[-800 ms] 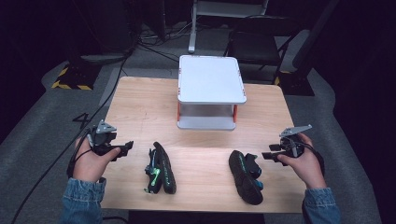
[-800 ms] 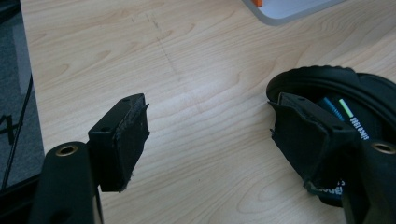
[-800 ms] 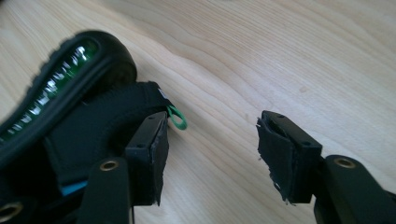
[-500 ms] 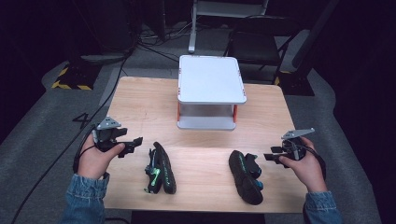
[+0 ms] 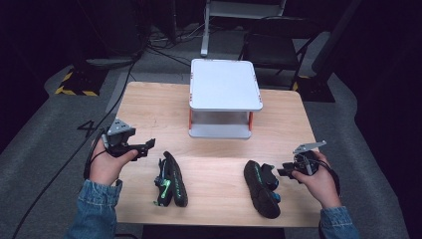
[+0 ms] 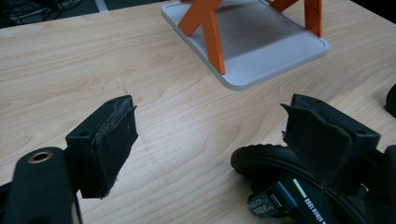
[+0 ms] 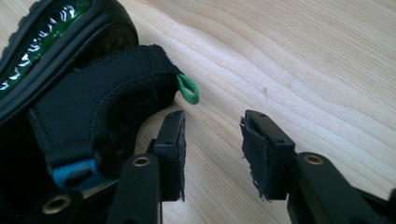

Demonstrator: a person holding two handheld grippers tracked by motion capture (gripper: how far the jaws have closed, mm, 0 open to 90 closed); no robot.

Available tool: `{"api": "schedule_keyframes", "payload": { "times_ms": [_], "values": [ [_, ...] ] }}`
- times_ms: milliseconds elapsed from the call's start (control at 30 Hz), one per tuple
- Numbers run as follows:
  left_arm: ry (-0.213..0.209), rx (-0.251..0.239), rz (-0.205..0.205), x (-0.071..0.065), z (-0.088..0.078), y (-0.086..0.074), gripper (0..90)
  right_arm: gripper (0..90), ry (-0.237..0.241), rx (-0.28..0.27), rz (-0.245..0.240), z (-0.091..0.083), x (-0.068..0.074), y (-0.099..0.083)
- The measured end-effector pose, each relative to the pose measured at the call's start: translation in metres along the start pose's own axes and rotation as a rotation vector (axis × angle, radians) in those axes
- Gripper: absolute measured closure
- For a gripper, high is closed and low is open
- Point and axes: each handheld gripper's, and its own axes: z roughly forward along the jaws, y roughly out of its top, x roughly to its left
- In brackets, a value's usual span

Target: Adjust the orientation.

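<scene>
One wooden bench (image 5: pixel 149 104) carries one white two-tier stand (image 5: pixel 225 84) with orange legs at its far middle, and two black shoes with green trim nearer the person. The left shoe (image 5: pixel 171 179) lies on its side toward the near left; the right shoe (image 5: pixel 261 188) lies toward the near right, sole turned up, well apart from the first. Two forearms in denim sleeves come in from the near edge, each hand wrapped around one claw. The left hand (image 5: pixel 107 167) holds the left claw (image 5: pixel 149 144) level over the bench, pointing across toward the middle, just beside the left shoe. Its jaws stand spread wide with bare wood between them. The right hand (image 5: pixel 318 179) holds the right claw (image 5: pixel 281 173) pointing at the right shoe's heel; its jaws are partly spread, gripping nothing, one pad just beside the heel collar near a small green loop (image 7: pixel 188 91).
</scene>
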Motion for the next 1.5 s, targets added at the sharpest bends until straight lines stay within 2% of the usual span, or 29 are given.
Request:
{"api": "schedule_keyframes", "payload": {
  "times_ms": [133, 300, 433, 467, 533, 900, 1100, 1233, 1367, 1500],
  "values": [
    [-0.028, 0.035, 0.004, -0.001, 0.003, -0.003, 19.9, 63.7, 0.019, -0.007, -0.018, 0.010, 0.002, 0.003],
    [-0.029, 0.048, 0.002, 0.000, 0.002, -0.006, 21.1, 66.2, 0.050, 0.010, -0.038, 0.024, 0.004, 0.006],
    [-0.025, 0.056, -0.003, 0.001, 0.002, -0.009, 21.3, 78.0, 0.058, 0.011, -0.061, 0.029, 0.005, 0.008],
    [-0.025, 0.058, 0.000, 0.001, 0.001, -0.009, 21.3, 82.9, 0.051, 0.013, -0.068, 0.028, 0.006, 0.009],
    [-0.023, 0.059, -0.005, 0.001, 0.001, -0.010, 21.3, 85.9, 0.046, 0.012, -0.070, 0.026, 0.007, 0.011],
    [-0.021, 0.058, 0.001, 0.001, -0.002, -0.012, 21.6, 87.2, 0.006, -0.057, -0.064, 0.010, 0.011, 0.019],
    [-0.015, 0.058, -0.008, 0.002, -0.006, -0.015, 21.6, 87.4, -0.013, -0.131, -0.067, -0.002, 0.018, 0.028],
    [-0.010, 0.057, -0.014, 0.003, -0.008, -0.017, 21.6, 87.8, -0.050, -0.181, -0.080, -0.008, 0.023, 0.034],
    [-0.003, 0.053, -0.021, 0.004, -0.011, -0.020, 21.7, 88.2, -0.095, -0.232, -0.065, -0.013, 0.022, 0.035],
    [0.000, 0.054, -0.017, 0.006, -0.013, -0.021, 21.7, 88.3, -0.124, -0.261, -0.045, -0.013, 0.019, 0.035]
  ]
}}
